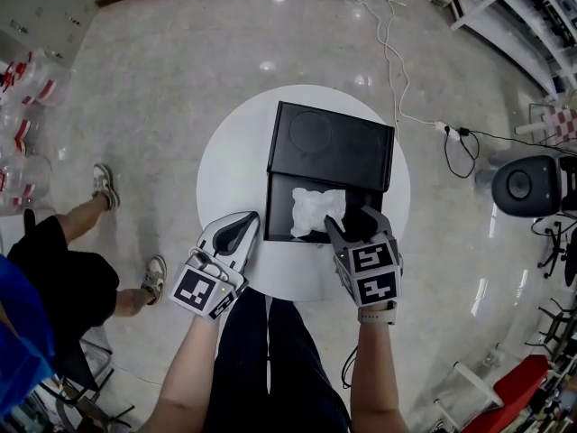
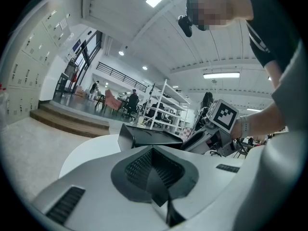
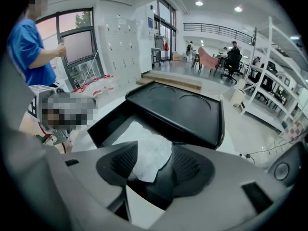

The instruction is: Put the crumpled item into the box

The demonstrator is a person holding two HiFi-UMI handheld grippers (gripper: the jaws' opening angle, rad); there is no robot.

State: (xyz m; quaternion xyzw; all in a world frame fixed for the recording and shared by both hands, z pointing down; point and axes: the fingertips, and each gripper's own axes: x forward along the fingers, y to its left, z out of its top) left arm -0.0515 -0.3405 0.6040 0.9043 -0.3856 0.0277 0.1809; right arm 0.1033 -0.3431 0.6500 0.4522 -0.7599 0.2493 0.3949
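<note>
A black box [image 1: 279, 207] stands open on the round white table [image 1: 230, 170], its lid [image 1: 329, 144] tilted back. The white crumpled item [image 1: 315, 210] lies inside the box. My right gripper [image 1: 350, 226] hangs over the box's near right corner. In the right gripper view its jaws [image 3: 151, 165] stand apart, the crumpled item [image 3: 147, 148] lies between and beyond them, and neither pad presses on it. My left gripper [image 1: 243, 228] rests by the box's near left corner with its jaws [image 2: 156, 174] together and nothing in them.
A person in blue [image 3: 33, 47] stands to the left, with legs and shoes [image 1: 104, 188] near the table. Cables [image 1: 451, 133] trail over the floor at the right, beside a black round device [image 1: 527, 185]. A red chair [image 1: 514, 391] sits at the lower right.
</note>
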